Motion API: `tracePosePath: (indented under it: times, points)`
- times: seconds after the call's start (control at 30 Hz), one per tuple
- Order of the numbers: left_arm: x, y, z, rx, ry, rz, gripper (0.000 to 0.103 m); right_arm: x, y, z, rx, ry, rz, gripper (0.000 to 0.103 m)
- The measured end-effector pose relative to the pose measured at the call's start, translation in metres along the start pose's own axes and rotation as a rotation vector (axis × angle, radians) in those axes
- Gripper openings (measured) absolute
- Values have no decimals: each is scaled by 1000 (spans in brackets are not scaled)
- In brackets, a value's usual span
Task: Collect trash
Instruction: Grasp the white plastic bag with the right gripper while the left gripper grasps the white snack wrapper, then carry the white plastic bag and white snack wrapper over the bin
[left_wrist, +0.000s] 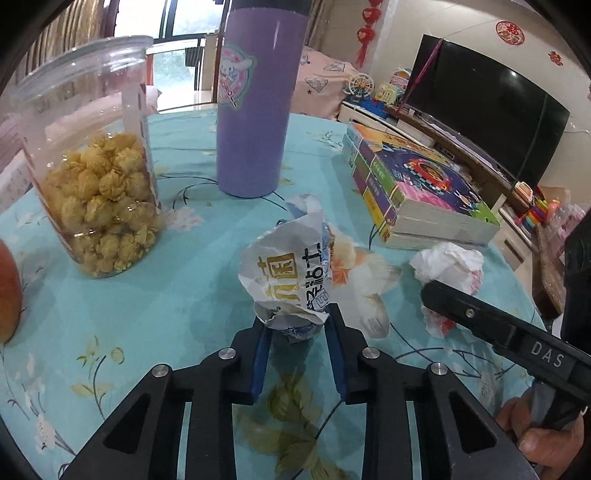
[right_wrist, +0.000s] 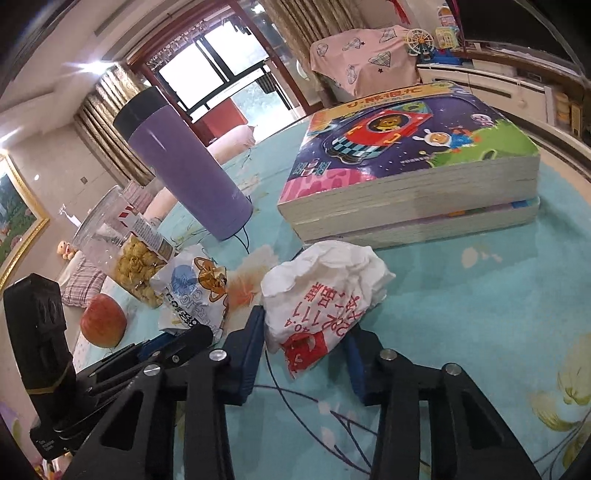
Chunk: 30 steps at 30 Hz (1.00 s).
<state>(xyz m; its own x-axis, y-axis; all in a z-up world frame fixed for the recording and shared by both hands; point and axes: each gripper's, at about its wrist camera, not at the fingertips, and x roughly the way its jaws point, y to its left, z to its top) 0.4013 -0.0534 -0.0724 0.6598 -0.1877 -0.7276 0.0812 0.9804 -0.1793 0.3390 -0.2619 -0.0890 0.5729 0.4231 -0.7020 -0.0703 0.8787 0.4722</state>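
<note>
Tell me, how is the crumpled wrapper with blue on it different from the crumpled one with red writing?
The blue-printed wrapper has gold letters and a cartoon animal; the red-printed wrapper is white with red writing. The blue-printed wrapper sits nearer the popcorn jar, the red-printed wrapper nearer the books. The left gripper pinches one, the right gripper the other. Both are crumpled on the table.

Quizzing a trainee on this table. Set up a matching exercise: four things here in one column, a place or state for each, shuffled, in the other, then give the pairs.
Things:
1. blue-printed wrapper
2. red-printed wrapper
3. clear jar
4. purple bottle

Places or states:
A. upright, dark lid on
B. crumpled between the right gripper pads
C. partly filled with popcorn
D. crumpled between the left gripper pads

Pairs: 1-D, 2-B, 3-C, 4-A
</note>
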Motion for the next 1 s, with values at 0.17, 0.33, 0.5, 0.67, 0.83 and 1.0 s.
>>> tracePosePath:
  times: [0.17, 0.33, 0.5, 0.67, 0.83, 1.0]
  points:
    - [-14, -6, -16, -10, -5, 4, 26, -20, -8, -11, 22, -19, 6, 38]
    - [-38, -18, -37, -10, -15, -11, 26, -44, -15, -27, 37, -43, 6, 38]
    - [-57, -36, -60, -6, -1, -50, 26, -68, -18, -43, 31, -67, -10, 38]
    - [-76, -57, -85, 11, 18, -103, 26, -94, -27, -62, 42, -101, -39, 38]
    - [-96, -77, -105, 47, 30, -132, 26, -123, -36, -82, 57, -141, -66, 38]
    - [-106, -94, -117, 71, 40, -164, 26, -150, -43, -101, 56, -174, -88, 38]
